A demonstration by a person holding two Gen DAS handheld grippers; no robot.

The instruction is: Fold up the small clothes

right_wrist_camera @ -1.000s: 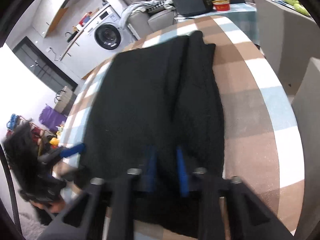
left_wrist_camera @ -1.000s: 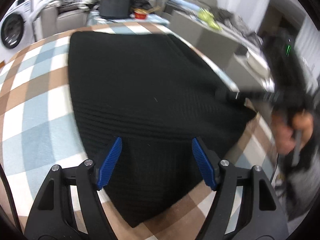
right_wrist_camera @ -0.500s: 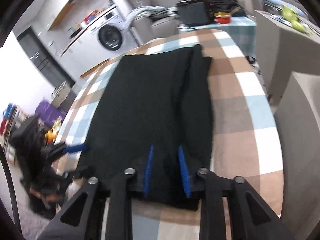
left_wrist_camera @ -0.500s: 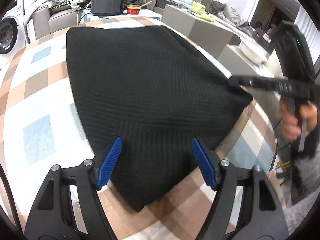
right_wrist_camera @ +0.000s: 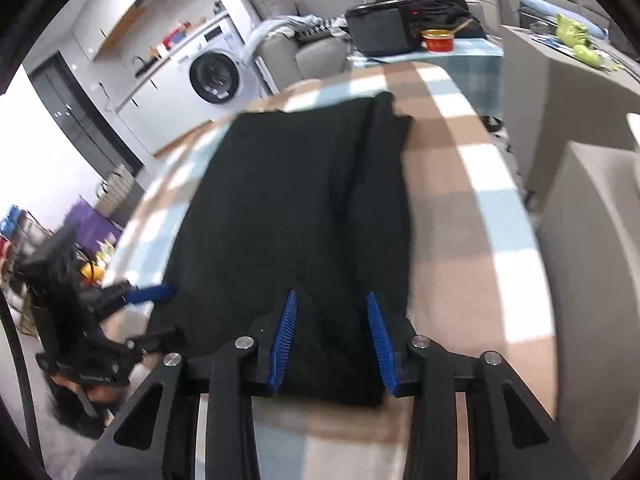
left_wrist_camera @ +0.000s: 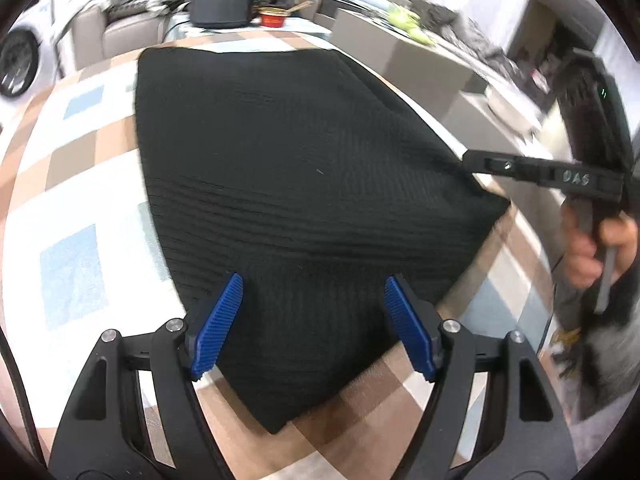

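Note:
A black knit garment (left_wrist_camera: 288,184) lies flat on the checked tablecloth (left_wrist_camera: 76,184), with a fold along its right side in the right wrist view (right_wrist_camera: 304,208). My left gripper (left_wrist_camera: 314,312) is open, its blue pads over the garment's near corner. My right gripper (right_wrist_camera: 332,340) is open, its jaws astride the garment's near edge; it also shows in the left wrist view (left_wrist_camera: 476,160) at the garment's right edge. The left gripper shows in the right wrist view (right_wrist_camera: 152,312) at the garment's left corner.
A dark pot (left_wrist_camera: 220,0) and a red bowl (left_wrist_camera: 272,16) stand on a side table beyond the far table edge. A washing machine (right_wrist_camera: 216,76) is at the back left. Grey furniture (right_wrist_camera: 580,92) stands close to the table's right edge.
My right gripper has opened wider; it was nearly shut on the garment's edge before. The left gripper stays open over the near corner. The garment lies about as before.

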